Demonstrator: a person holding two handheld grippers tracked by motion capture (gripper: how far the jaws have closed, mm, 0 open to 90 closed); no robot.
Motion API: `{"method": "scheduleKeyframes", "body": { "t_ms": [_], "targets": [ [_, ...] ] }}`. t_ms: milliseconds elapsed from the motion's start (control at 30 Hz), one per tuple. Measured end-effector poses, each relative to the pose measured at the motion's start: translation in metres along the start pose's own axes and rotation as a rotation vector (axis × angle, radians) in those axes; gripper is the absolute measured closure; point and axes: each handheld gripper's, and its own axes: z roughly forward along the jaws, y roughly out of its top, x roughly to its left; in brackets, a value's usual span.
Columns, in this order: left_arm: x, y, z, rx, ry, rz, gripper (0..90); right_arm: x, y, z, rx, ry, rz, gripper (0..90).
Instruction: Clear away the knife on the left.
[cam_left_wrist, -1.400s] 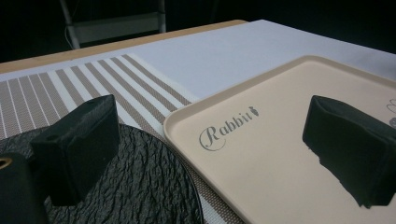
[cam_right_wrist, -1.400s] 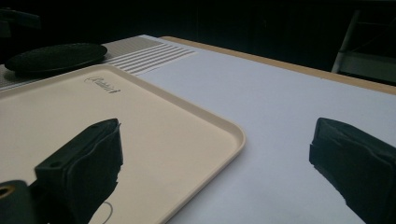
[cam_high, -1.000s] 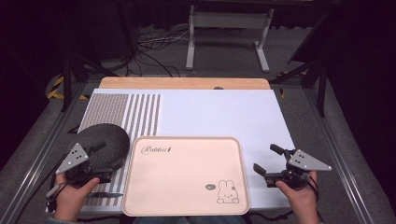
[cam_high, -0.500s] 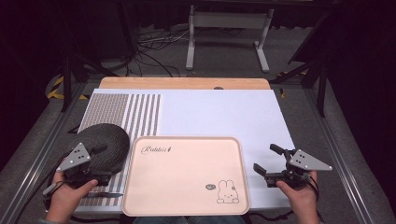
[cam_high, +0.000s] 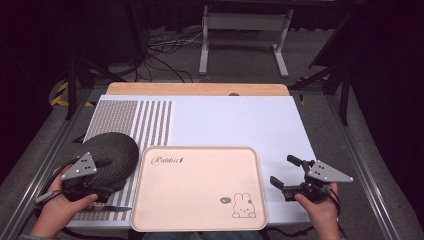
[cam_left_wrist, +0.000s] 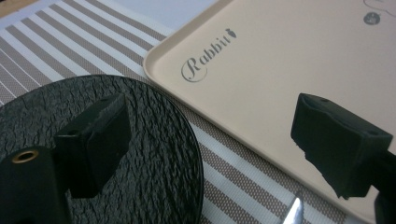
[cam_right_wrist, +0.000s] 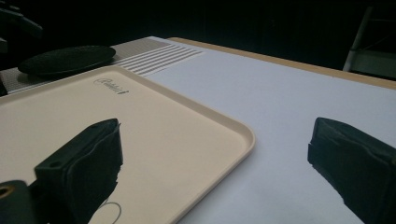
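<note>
Both pairs of jaws stand wide apart, holding nothing. Since a second ago the left gripper (cam_high: 100, 176) has drawn back toward the person, uncovering the round black textured plate (cam_high: 112, 150) on the striped mat (cam_high: 130, 117) beside the beige rabbit-printed plastic tray (cam_high: 200, 187). Probably a grasp is being lined up. Nothing about the right gripper (cam_high: 289, 173) has changed beside the tray.

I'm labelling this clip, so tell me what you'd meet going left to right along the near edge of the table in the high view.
left gripper → black round plate → beige tray → right gripper
</note>
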Motion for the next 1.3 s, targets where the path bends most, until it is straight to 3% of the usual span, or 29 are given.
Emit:
{"method": "scheduleKeyframes", "body": {
  "t_ms": [167, 367, 633, 800, 1000, 1300],
  "targets": [
    [0.000, 0.001, -0.002, 0.065, -0.028, 0.030, 13.2, 0.000, 0.000, 0.001, 0.008, 0.008, -0.002, 3.8],
    [0.002, -0.001, -0.002, 0.139, -0.031, 0.040, 13.6, 0.000, -0.001, 0.001, 0.004, 0.011, -0.008, 3.5],
    [0.003, -0.003, -0.006, 0.231, -0.061, 0.108, 15.4, 0.001, -0.001, 0.002, 0.013, 0.018, -0.006, 3.5],
    [0.004, -0.007, -0.010, 0.272, -0.096, 0.131, 21.9, 0.000, -0.001, 0.004, 0.017, 0.027, -0.005, 3.5],
    [0.004, -0.010, -0.015, 0.320, -0.113, 0.160, 23.7, 0.001, -0.002, 0.005, 0.020, 0.033, -0.010, 3.4],
    [0.004, -0.019, -0.018, 0.446, -0.154, 0.221, 23.4, 0.001, -0.002, 0.005, 0.018, 0.031, -0.012, 3.2]
  ]
}}
